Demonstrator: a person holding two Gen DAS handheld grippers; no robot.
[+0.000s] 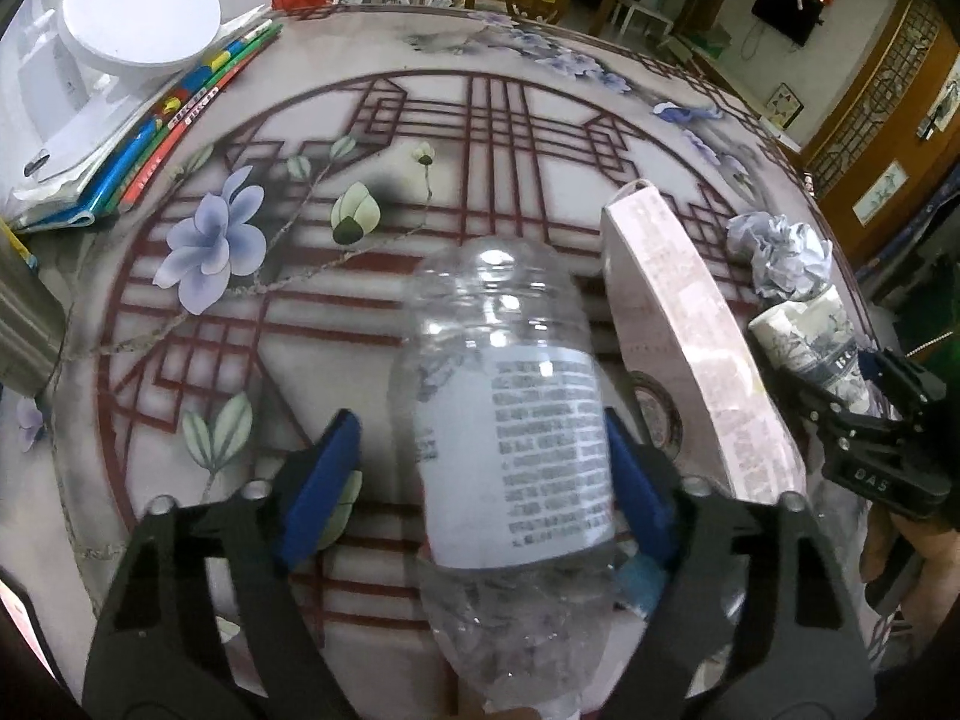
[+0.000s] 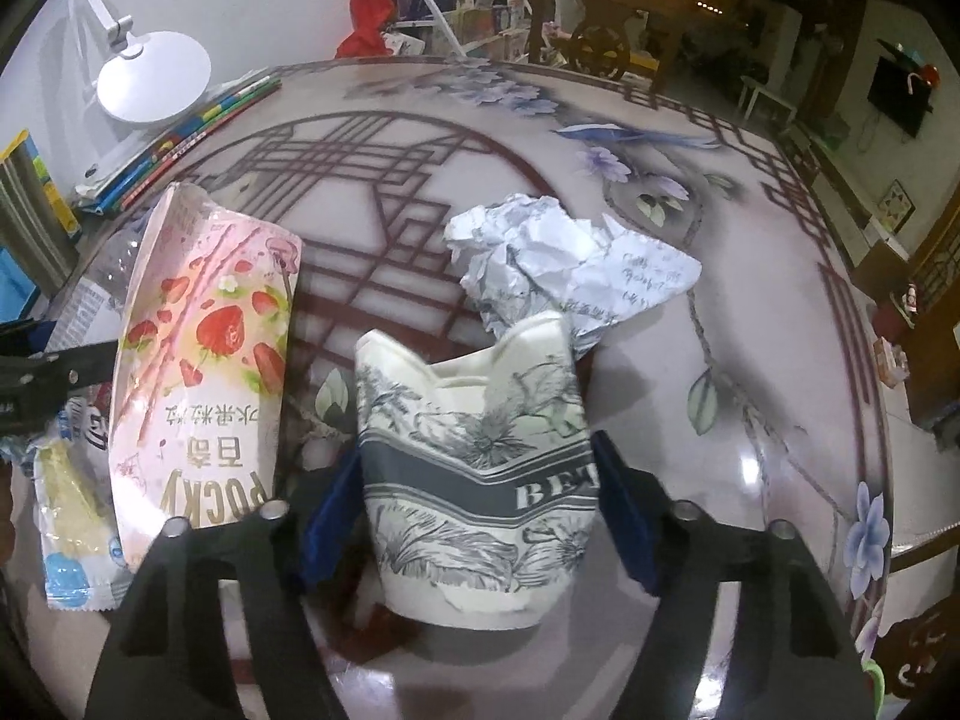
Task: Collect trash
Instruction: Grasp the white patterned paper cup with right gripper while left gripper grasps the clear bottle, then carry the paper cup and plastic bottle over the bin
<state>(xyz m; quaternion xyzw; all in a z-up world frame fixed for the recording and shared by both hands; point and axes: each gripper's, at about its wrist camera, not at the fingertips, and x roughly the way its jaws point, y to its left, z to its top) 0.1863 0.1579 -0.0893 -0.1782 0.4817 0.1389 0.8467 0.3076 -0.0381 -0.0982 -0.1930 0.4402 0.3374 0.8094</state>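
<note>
A clear plastic bottle [image 1: 510, 420] with a white label lies between the fingers of my left gripper [image 1: 483, 450]; the right pad touches it, the left pad stands a little off. A crushed paper cup [image 2: 480, 480] with grey flower print sits between the pads of my right gripper [image 2: 477, 480], which close on its sides. A crumpled paper ball [image 2: 540, 252] lies just beyond the cup. A pink Pocky box [image 2: 204, 372] lies left of the cup; it also shows in the left wrist view [image 1: 690, 330]. A snack wrapper [image 2: 72, 516] lies at the left.
The round table [image 1: 480, 120] has a floral lattice print. A white desk lamp [image 1: 138, 18] and a stack of books [image 1: 168, 120] stand at its far left. Chairs and shelves stand beyond the table's far edge.
</note>
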